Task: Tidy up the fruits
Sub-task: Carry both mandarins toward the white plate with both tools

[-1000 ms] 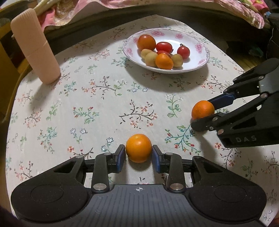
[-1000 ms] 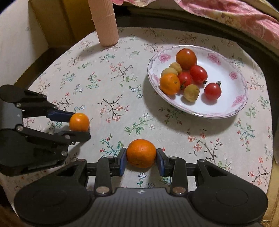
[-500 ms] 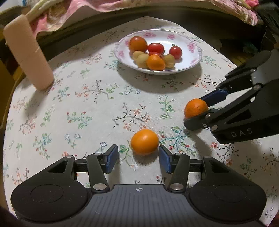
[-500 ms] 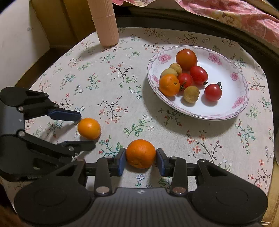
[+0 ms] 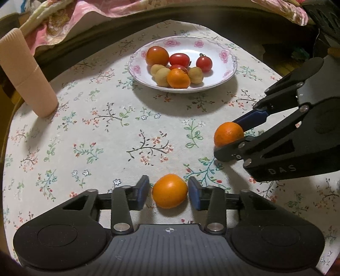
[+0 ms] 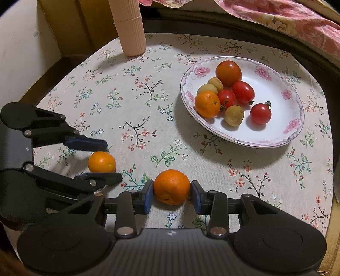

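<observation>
Tall ribbed pink cylinder container, far left: top cut off by the right wrist view's upper edge. Near side of the rough-skinned orange hidden behind the right tongs' lower finger in the left wrist view. Pink patterned bedding at far side runs out of view. Dark objects at far right: too dim to tell.

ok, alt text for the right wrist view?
The right gripper has its jaws around an orange on a floral tablecloth. At left, the left gripper brackets a smaller orange; upper right, a plate holds mixed fruit, with a pink cup behind.
</observation>
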A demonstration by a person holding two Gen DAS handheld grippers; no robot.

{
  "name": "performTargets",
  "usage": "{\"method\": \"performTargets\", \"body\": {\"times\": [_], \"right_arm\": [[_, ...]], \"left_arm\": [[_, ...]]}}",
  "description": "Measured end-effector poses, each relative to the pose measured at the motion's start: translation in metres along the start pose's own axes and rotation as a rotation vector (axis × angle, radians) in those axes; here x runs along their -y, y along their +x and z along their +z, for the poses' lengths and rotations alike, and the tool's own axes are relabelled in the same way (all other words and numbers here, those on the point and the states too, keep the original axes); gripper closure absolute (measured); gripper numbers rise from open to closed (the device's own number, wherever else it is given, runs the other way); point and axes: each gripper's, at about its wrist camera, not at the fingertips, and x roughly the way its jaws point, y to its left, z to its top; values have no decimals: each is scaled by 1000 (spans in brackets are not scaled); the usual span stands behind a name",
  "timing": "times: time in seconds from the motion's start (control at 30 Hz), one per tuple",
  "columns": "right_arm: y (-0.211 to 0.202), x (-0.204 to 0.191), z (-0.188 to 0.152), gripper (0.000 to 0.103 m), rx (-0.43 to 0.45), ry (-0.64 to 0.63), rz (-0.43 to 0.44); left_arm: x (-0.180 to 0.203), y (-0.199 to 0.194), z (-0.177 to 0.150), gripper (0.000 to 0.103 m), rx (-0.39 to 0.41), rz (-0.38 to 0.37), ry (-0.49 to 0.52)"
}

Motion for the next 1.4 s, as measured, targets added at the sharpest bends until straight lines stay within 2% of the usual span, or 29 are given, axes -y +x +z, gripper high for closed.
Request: {"method": "performTargets", "body": {"times": [0.13,1.4], "right_arm": [[0,-1,1,65,-2,-3,-2],[-23,5,8,65,57,20,-2]], "left_arm": [[1,-1,0,60,-2,-2,10],[4,-7,23,60,58,39,45]]}}
